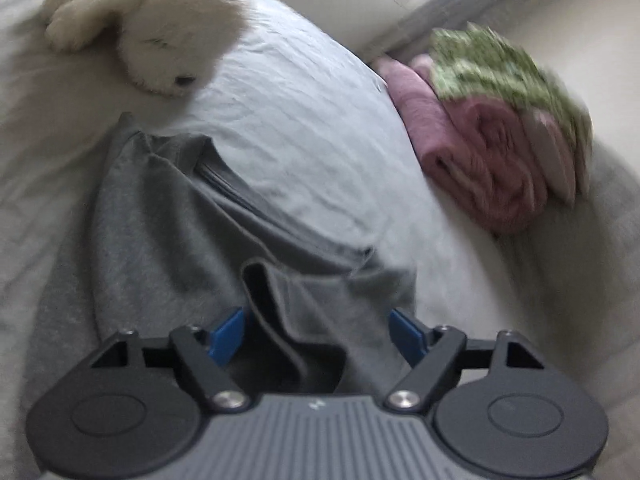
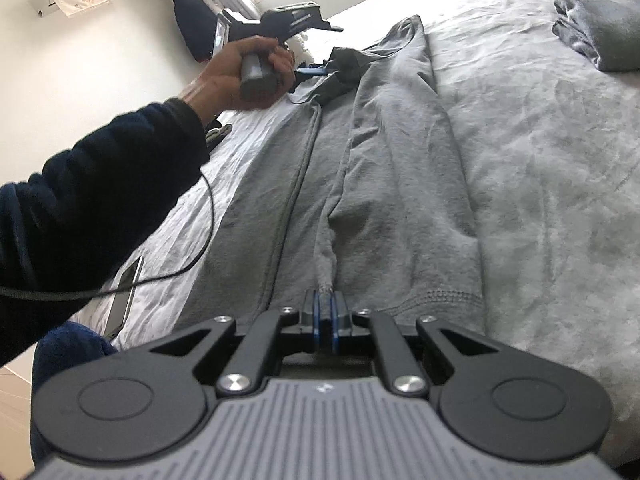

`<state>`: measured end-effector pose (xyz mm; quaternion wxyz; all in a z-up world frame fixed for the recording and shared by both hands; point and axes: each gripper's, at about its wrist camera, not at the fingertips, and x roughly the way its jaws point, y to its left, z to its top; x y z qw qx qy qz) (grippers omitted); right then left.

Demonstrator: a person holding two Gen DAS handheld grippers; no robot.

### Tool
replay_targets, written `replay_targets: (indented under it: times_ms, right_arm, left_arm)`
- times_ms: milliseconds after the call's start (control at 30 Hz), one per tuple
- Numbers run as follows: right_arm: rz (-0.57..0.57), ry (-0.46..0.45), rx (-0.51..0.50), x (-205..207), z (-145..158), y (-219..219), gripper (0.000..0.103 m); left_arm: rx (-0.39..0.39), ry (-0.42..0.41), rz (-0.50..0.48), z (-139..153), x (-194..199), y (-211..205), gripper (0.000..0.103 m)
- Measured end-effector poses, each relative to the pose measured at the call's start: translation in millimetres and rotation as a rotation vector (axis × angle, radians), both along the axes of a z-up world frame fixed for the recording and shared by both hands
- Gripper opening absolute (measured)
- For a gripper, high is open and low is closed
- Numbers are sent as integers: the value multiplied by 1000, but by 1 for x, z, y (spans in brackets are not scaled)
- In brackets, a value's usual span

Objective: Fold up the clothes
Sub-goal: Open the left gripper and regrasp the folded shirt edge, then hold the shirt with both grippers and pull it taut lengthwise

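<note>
A home bedroom: rumpled bed (image 2: pixel 540 140), pillow (image 1: pixel 288 120), plush toy (image 1: pixel 160 36), stacked folded towels (image 1: pixel 480 140).

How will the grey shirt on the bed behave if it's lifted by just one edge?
The grey shirt would probably go limp and drape, since it already creases and folds on the bed. It looks thin, so likely light. Pinched only by the right gripper, the far end would likely drag.

The left gripper (image 1: pixel 318 330) is hovering wide open over the grey shirt (image 2: pixel 384 168), gripped by a dark-sleeved left hand (image 2: pixel 244 76). The right gripper (image 2: pixel 325 322) is pinching the shirt's near hem.
</note>
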<state>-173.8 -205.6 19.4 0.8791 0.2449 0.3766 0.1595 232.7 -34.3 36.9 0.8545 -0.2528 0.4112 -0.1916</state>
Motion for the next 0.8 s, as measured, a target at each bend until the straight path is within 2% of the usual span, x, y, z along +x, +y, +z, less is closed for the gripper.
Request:
replay_targets:
  times_ms: [100,133,167,233,267,367,433,533,600,733,800]
  right_arm:
    - [-5,1,0,1,0,-1,9]
    - [-7,1,-1,2,-1,-1,9]
    - [-8,1,0,2,-1,-1,9]
    - [-8,-2,-1,1,0,-2,9]
    - [-8,-3,-1,1,0,-2,9]
    - [-13,-3,7,1,-1,-4,9]
    - [-14,-4,11,1,-1,-4,9]
    - [-13,-6,15,0,-1,-4,9]
    - [-14,-7,19,0,-1,-4,9]
    - [-14,-9,18,1,-1,-4,9]
    - [-14,-9,18,1,-1,-4,9]
  left_arm:
    - [112,-53,-92,-3,-9,-18,79]
    - [157,-77,-126,-2,-12,-26,72]
    - [206,-113,-164,1,-14,-34,63]
    - [278,-152,-235,9,-15,-48,25]
    - [287,-147,-248,14,-13,-50,21]
    - [309,-131,-281,30,-9,-57,14]
    - [283,-108,-281,42,-7,-56,13]
    - [291,-9,-239,54,-2,-59,13]
    - [319,16,-215,60,-1,-61,11]
    - [307,31,-190,59,-1,-49,10]
    - [254,59,-164,48,-1,-38,10]
